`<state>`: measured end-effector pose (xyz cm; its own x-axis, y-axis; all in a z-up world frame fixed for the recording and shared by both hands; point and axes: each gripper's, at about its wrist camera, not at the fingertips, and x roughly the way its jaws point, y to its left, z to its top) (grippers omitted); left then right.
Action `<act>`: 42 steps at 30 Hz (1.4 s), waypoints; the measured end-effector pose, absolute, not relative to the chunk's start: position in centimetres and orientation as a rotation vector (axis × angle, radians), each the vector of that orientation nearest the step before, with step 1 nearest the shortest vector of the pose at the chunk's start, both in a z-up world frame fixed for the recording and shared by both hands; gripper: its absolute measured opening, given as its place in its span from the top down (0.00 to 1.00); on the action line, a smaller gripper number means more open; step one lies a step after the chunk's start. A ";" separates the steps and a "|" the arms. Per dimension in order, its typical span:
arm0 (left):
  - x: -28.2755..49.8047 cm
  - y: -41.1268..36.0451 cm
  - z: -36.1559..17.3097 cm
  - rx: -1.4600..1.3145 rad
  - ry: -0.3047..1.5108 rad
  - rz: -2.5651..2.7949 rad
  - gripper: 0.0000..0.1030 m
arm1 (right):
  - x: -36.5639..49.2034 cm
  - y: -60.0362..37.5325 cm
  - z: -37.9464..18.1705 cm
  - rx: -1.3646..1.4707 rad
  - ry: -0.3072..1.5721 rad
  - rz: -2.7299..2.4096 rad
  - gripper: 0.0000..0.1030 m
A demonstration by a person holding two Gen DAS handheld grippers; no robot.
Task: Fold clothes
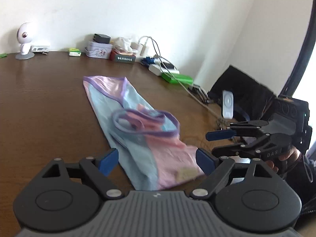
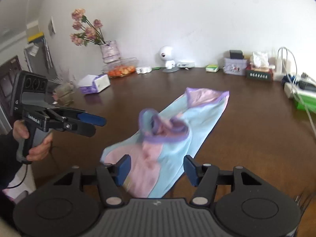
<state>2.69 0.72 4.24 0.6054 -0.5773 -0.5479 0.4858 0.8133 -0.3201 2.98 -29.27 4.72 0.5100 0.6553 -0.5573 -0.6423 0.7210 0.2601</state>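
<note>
The garment (image 1: pixel 138 130), a light blue and pink top with purple trim, lies on the brown counter (image 1: pixel 39 108), folded lengthwise into a long strip. One strap end is bunched in a loop in its middle. Its near end is just in front of both my tools.

My left tool (image 1: pixel 157 161) is wide open and holds nothing; the near hem lies between its fingers. My right tool (image 2: pixel 157 167) is also wide open and empty, above the same near end.

I judge the next step is to take the near end and fold it over to the far end. To do it well, I would pinch each near corner with one tool, catching both layers. First I should flatten the bunched strap, otherwise it makes a lump inside the fold. Then I lift low and together.
</note>
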 end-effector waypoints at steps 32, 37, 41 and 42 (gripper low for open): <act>-1.5 0.3 0.9 -0.295 0.845 -0.565 0.95 | 1.4 -27.2 2.3 0.143 0.759 0.816 0.97; -0.6 2.0 0.0 -0.385 0.836 -0.458 0.94 | 1.9 -26.5 3.3 0.122 0.716 0.754 0.97; -3.0 3.9 0.5 -0.415 0.823 -0.527 0.62 | 1.6 -27.0 3.5 0.100 0.698 0.719 0.84; -4.1 4.3 0.8 -0.407 0.803 -0.541 0.50 | 1.5 -27.2 3.6 0.098 0.694 0.716 0.83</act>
